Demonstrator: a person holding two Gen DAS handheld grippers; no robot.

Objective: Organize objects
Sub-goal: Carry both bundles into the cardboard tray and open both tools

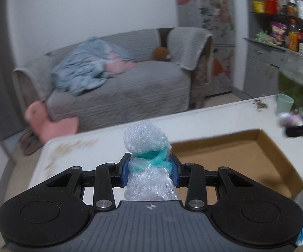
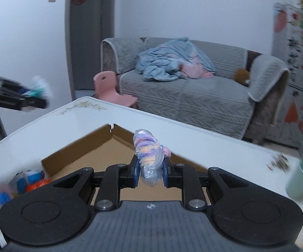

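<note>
Both bundles look feather-light and squishy; left gripper (image 1: 150,164) jaws clenched mid-wrap on the bubble-wrap bundle (image 1: 147,147); right gripper (image 2: 150,169) pinching the pastel bagged bundle (image 2: 148,153) low, so it could slip.

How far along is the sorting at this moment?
Done: nothing shows in the box yet; its visible floor is bare. In hand: left gripper clamps a bubble-wrap bundle; right gripper clamps a pastel bundle. Left: the colourful items beside the box.
</note>
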